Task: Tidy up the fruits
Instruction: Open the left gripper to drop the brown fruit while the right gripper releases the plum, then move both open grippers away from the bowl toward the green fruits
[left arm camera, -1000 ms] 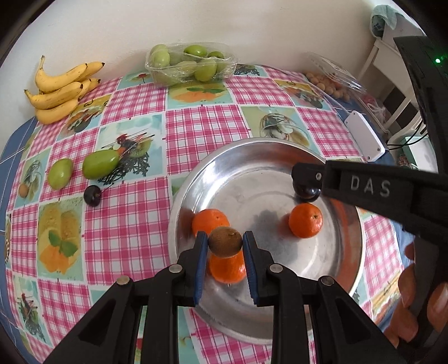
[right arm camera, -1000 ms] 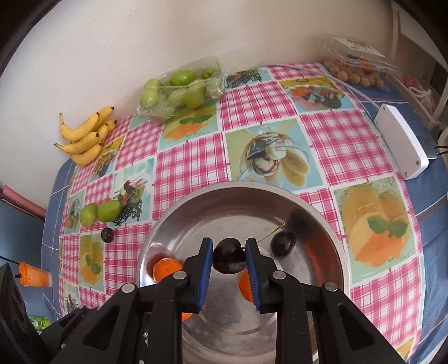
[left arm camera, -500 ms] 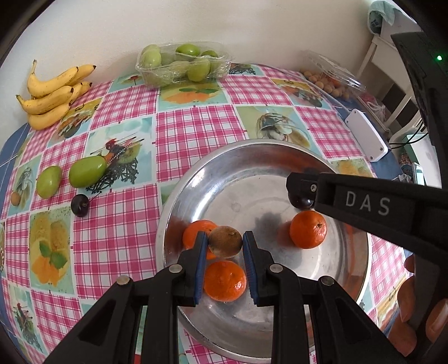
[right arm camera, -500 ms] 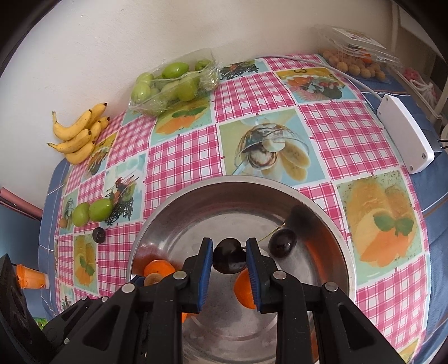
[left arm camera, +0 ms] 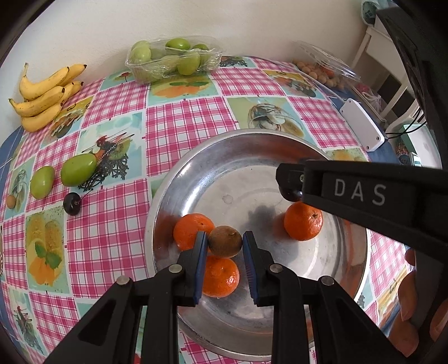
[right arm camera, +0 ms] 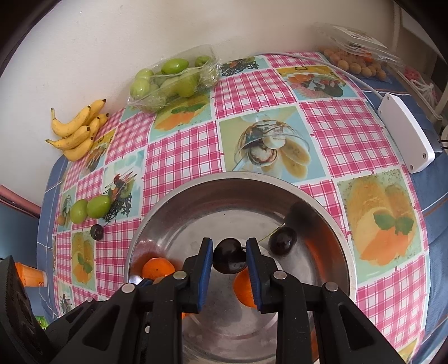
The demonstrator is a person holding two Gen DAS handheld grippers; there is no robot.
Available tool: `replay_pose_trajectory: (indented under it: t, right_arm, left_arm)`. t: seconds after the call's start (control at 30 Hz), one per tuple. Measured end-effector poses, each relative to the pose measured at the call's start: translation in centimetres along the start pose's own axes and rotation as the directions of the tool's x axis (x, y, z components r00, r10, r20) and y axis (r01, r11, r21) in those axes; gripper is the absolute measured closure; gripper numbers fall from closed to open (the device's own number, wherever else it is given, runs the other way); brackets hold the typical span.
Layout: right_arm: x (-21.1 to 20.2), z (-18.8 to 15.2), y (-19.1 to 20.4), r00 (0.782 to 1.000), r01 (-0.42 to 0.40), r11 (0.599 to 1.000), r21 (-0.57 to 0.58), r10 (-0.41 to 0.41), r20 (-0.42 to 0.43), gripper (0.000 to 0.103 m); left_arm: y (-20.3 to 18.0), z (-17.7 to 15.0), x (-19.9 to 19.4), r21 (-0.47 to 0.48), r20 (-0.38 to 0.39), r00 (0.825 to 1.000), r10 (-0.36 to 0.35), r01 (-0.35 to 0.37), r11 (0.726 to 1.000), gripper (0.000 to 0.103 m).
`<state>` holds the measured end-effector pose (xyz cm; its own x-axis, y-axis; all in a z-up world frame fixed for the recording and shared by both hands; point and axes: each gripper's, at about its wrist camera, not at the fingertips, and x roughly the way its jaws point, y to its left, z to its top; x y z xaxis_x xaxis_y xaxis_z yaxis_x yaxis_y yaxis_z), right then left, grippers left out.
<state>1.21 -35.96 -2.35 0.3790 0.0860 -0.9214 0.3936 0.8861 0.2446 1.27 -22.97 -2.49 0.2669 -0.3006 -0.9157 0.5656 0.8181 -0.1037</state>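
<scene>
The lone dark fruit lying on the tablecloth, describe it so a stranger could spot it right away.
Left of the big metal bowl lie two green fruits. Just below them sits the dark fruit, small and round with a thin stem. It is the only near-black thing on the cloth.

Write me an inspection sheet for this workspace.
Surface: table under a checked tablecloth.
Job's things: metal bowl with three oranges and one dark cherry; bananas, tray of green fruits, two loose green fruits, another cherry on the cloth.
Clutter: clear box of small brown fruits, white box.
Grippers: left gripper shut on kiwi; right gripper shut on held cherry.
Cables: white cable.
Surroundings: plain wall.
</scene>
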Motion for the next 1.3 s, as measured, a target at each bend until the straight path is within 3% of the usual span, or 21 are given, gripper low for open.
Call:
replay_pose_trajectory:
  t: [0.4,0.47,0.57,0.7,0.83,0.9,0.97,1.13,1.3]
  right_arm:
    - [0.4,-0.1,0.4,1.000,0.005,1.000,-0.017,-0.005,-0.022,0.075]
    - [0.4,-0.1,0.4,1.000,0.002,1.000,-0.014,-0.002,-0.023,0.071]
    - [0.3,-0.1,0.5,1.000,0.007,1.000,-0.018,-0.008,-0.019,0.047]
    - [-0.1,0.0,0.7,1.000,0.007,1.000,-0.022,-0.007,-0.009,0.042]
    - [-0.5,0.1,0.6,1.000,0.015,1.000,-0.019,-0.015,0.003,0.026]
    - [-0.5,0.2,0.5,1.000,0.018,1.000,-0.014,-0.018,0.006,0.020]
    - [-0.5,0.1,0.4,1.000,0.024,1.000,-0.011,-0.024,0.004,0.016]
    - [-0.2,0.0,0.3,1.000,0.030,1.000,-0.004,-0.030,-0.006,0.014]
    - [0.0,-0.1,0.4,0.999,0.037,0.999,-0.008,-0.037,-0.017,0.009]
  left_arm:
    - [0.0,0.1,-0.3,-0.006,-0.006,1.000,-0.017,0.017,1.000,0.076]
    - [0.1,0.1,-0.4,-0.010,-0.002,1.000,-0.014,0.014,1.000,0.076]
    - [0.2,0.0,-0.3,-0.013,-0.008,1.000,-0.011,0.010,1.000,0.076]
    - [0.4,0.1,-0.6,-0.023,-0.002,1.000,-0.005,0.005,1.000,0.076]
    - [1.1,0.2,-1.2,-0.054,0.018,1.000,0.008,-0.007,0.999,0.075]
    - [1.8,0.3,-1.4,-0.085,0.023,0.999,0.041,-0.038,0.996,0.070]
    - [2.9,0.3,-1.5,-0.128,0.019,0.996,0.086,-0.082,0.988,0.064]
    - [6.3,0.0,-1.0,-0.272,-0.025,0.992,0.125,-0.128,0.954,0.061]
    - [9.2,-0.6,-0.7,-0.386,-0.068,0.985,0.158,-0.172,0.906,0.040]
